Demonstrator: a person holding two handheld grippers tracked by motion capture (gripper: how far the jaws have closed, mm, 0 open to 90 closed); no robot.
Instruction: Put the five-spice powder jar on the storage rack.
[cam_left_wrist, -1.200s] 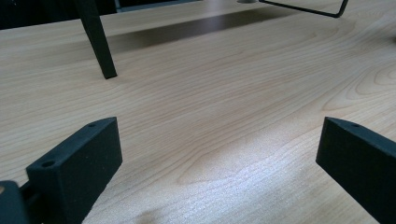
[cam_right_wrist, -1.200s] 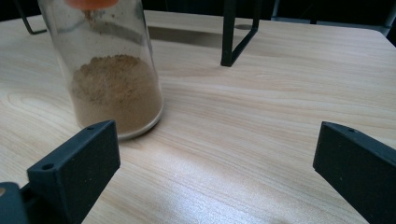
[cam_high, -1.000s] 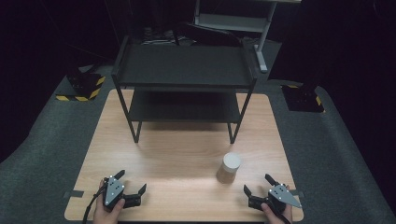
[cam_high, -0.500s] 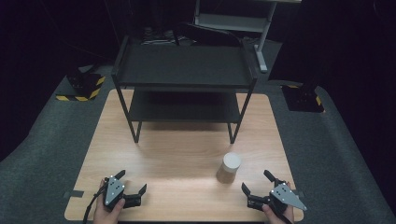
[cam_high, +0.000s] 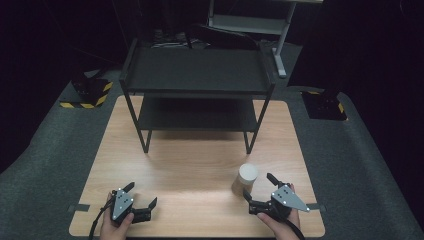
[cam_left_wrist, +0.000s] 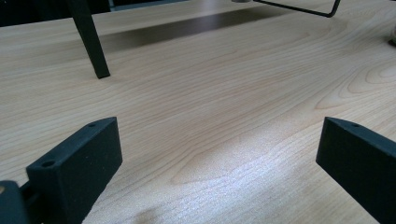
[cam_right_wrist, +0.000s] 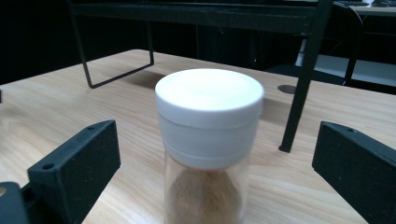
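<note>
The jar (cam_high: 247, 174) is standing upright on the table (cam_high: 200, 165), lower right of the high frame, white lid (cam_right_wrist: 209, 95) on, brownish powder showing through the clear glass below it. Your right claw (cam_high: 257, 191) sits just short of it, jaws spread wide, and in the right gripper view the jar is dead centre between them with room on both sides. Nothing is gripped yet.

Here's the risk: it's tall and narrow. Come in off-centre and one jaw will nudge it before the other arrives, which would probably tip it or skid it across the smooth wood. Close on the lid instead of the glass and you may get a slippery, top-heavy hold. Go lower on the body, I'd say, and close evenly.

Watch the shelf rack (cam_high: 197, 80) too. Its front right leg (cam_right_wrist: 302, 79) stands close behind the jar in the right gripper view, so a push forward could knock the jar against it.

Your left claw (cam_high: 141, 199) is at the lower left of the high frame, also wide and holding nothing, looking out over bare wood towards the rack's other front leg (cam_left_wrist: 89, 39).

The table is pale woodgrain, flat and bare apart from the jar and the rack. Around it lies dark grey carpet, with yellow-and-black striped blocks (cam_high: 89, 95) at mid left, and the room behind is nearly black.
</note>
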